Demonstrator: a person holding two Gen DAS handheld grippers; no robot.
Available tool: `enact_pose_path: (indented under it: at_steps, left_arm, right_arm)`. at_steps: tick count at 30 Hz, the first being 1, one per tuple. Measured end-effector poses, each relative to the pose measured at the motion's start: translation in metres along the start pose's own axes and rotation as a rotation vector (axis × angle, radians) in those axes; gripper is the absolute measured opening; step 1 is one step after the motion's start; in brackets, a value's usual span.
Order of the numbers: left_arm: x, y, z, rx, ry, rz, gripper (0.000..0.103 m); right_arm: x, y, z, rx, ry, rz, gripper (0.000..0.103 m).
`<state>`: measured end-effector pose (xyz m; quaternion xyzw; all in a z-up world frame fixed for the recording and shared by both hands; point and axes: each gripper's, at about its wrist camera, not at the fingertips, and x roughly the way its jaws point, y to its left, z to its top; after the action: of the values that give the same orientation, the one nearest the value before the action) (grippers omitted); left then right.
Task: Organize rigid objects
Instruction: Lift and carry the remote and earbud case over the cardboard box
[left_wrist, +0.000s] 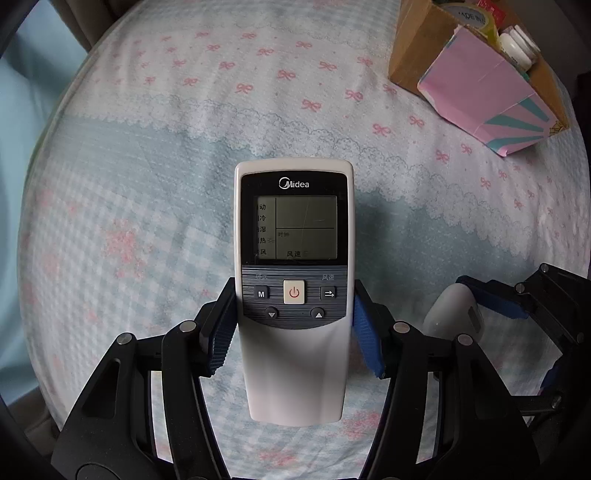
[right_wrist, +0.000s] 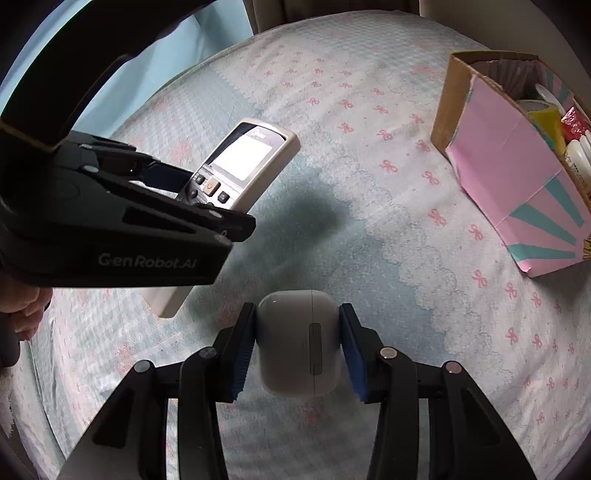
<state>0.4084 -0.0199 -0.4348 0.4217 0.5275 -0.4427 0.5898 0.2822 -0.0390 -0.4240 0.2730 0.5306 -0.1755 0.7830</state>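
Both grippers are clenched — left gripper (left_wrist: 294, 325) grasps the white remote (left_wrist: 294, 280), right gripper (right_wrist: 297, 347) grasps the earbud case (right_wrist: 298, 343) — above the bedsheet (left_wrist: 147, 166), cardboard box (right_wrist: 458, 110) well apart.

Bow-print bedsheet (left_wrist: 147, 184), cardboard box (left_wrist: 410, 55) on it

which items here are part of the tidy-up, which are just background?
In play:
- remote control, clamped in left gripper
- white earbud case, clamped in right gripper
- cardboard box, already holding tape and bottles

Background:
- bow-print bedspread
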Motion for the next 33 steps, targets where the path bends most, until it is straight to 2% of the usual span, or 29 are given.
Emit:
enact_pose_path:
  at_steps: [8, 13, 17, 25, 30, 33]
  left_arm:
    - [-0.069, -0.012, -0.005, -0.106, -0.073, -0.016, 0.054]
    - [-0.121, -0.027, -0.018, -0.215, -0.165, -0.066, 0.054]
    - [-0.166, -0.053, -0.019, -0.241, -0.246, -0.085, 0.054]
    - [-0.233, -0.105, 0.014, -0.268, -0.367, -0.098, 0.054]
    - [-0.253, -0.133, 0.047, -0.32, -0.407, -0.082, 0.054]
    - [-0.257, -0.147, 0.068, -0.379, -0.423, -0.081, 0.054]
  right_arm:
    - [-0.06, -0.022, 0.003, -0.007, -0.059, 0.032, 0.041]
    - [-0.121, -0.034, 0.014, -0.04, -0.097, 0.078, 0.041]
    - [-0.181, -0.052, 0.032, -0.064, -0.148, 0.113, 0.041]
    - [-0.274, -0.114, 0.079, -0.031, -0.231, 0.147, 0.041]
    - [-0.306, -0.163, 0.104, -0.057, -0.267, 0.152, 0.041]
    - [-0.311, -0.197, 0.122, -0.083, -0.258, 0.17, 0.041]
